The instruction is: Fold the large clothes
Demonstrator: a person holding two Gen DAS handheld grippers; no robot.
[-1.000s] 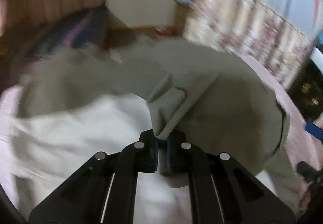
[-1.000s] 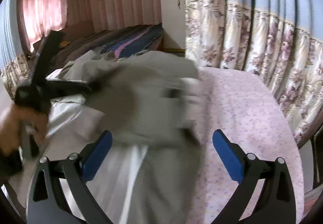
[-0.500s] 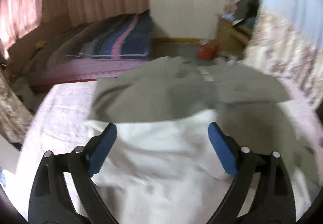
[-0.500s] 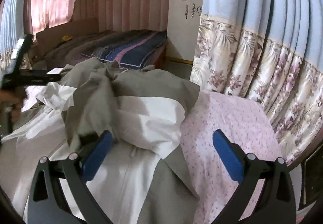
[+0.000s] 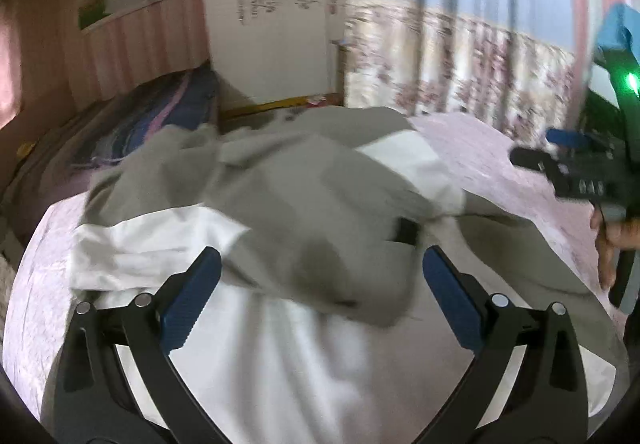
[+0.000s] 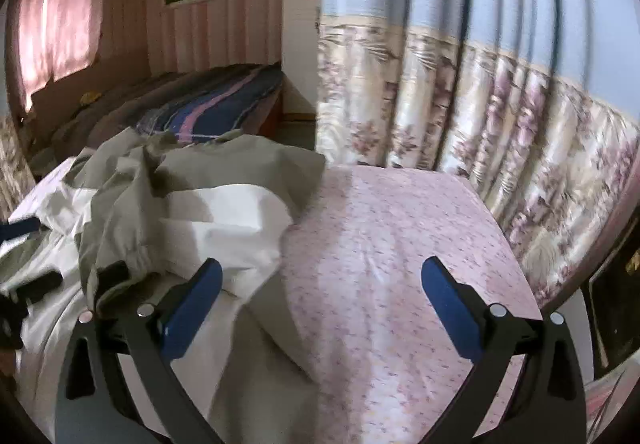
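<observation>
A large grey-green jacket with white lining (image 5: 304, 203) lies crumpled on a bed with a pink flowered sheet (image 5: 492, 163). My left gripper (image 5: 316, 284) is open and empty, hovering over the jacket's middle. In the right wrist view the jacket (image 6: 192, 203) lies to the left, and my right gripper (image 6: 320, 292) is open and empty above the jacket's right edge and the sheet (image 6: 400, 244). The right gripper also shows at the right edge of the left wrist view (image 5: 580, 171), held by a hand.
Flowered curtains (image 6: 480, 103) hang close along the bed's right side. A second bed with a striped blue cover (image 6: 208, 103) stands behind. A white wardrobe (image 5: 272, 23) stands at the far wall.
My left gripper let go of the grey fabric fold it held a second ago and opened wide. The jacket has dropped onto the bed. The right gripper swung to the right, toward the bare sheet.
</observation>
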